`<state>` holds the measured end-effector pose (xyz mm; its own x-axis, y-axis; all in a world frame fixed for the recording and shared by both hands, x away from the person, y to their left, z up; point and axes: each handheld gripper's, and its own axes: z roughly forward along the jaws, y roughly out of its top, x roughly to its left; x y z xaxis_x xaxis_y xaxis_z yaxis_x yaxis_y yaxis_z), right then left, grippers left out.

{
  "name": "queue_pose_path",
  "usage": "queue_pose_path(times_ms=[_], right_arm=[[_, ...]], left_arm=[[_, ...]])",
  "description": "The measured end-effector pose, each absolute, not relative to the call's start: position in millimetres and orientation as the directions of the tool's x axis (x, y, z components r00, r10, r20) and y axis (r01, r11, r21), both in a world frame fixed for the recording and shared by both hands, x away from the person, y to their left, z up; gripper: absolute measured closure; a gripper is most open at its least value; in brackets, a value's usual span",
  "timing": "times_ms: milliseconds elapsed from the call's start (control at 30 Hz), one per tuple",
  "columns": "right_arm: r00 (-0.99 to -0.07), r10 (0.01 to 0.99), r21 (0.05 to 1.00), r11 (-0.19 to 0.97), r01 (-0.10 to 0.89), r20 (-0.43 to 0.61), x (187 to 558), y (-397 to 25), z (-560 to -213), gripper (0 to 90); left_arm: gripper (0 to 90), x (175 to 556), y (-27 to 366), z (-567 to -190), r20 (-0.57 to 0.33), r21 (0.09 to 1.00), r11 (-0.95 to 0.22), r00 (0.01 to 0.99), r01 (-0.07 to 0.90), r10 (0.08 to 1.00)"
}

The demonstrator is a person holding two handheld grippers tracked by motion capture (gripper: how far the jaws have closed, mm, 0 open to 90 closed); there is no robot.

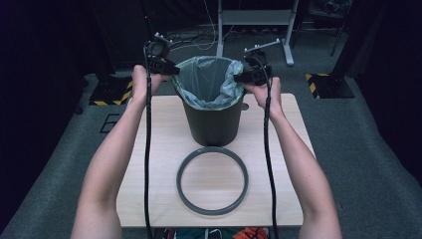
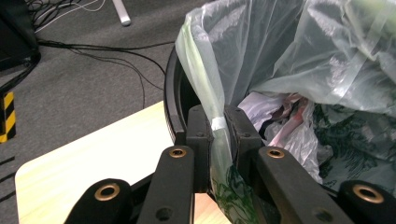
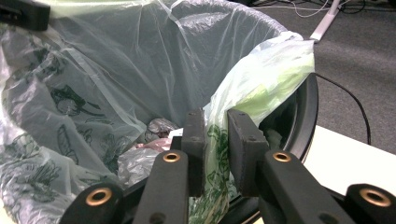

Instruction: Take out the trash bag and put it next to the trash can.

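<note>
At the bin [image 1: 213,122] on the surface [image 1: 149,164] | left tool [image 1: 171,70] and right tool [image 1: 238,78] each pinched the bag [image 1: 209,79] edge at opposite sides | step: bag likely being lifted out | ring [image 1: 212,180] lay in front | next: pull both sides up evenly, gently, so the bag does not rip.

Bin's contents [image 3: 156,133] under bag folds

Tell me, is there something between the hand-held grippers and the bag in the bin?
Nothing visible. The left hand-held gripper is already shut on the bag edge at the bin rim; the right hand-held gripper pinches the opposite edge.
</note>
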<state>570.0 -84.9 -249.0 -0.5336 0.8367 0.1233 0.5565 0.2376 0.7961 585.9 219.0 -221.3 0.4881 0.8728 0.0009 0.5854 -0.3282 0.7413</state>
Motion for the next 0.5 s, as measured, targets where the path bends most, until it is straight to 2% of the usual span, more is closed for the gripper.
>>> queue_pose_path(times_ms=[200,367,500], right_arm=[[-0.525,0.843,0.823,0.215,0.526,0.115,566.9,-84.5,-235.6,84.2],[-0.508,0.844,0.842,0.142,0.521,0.172,574.1,-89.3,-224.8,85.8],[-0.495,0.841,0.842,0.092,0.532,0.220,581.2,-92.0,-224.6,86.1]], left_arm=[[81.0,586.6,210.2,-225.6,-0.012,0.722,-0.349,0.516,0.597,0.856],[79.4,588.9,190.2,-241.8,-0.006,0.665,-0.424,0.572,0.615,0.820],[76.8,590.5,182.9,-247.5,-0.020,0.644,-0.442,0.591,0.624,0.807]])
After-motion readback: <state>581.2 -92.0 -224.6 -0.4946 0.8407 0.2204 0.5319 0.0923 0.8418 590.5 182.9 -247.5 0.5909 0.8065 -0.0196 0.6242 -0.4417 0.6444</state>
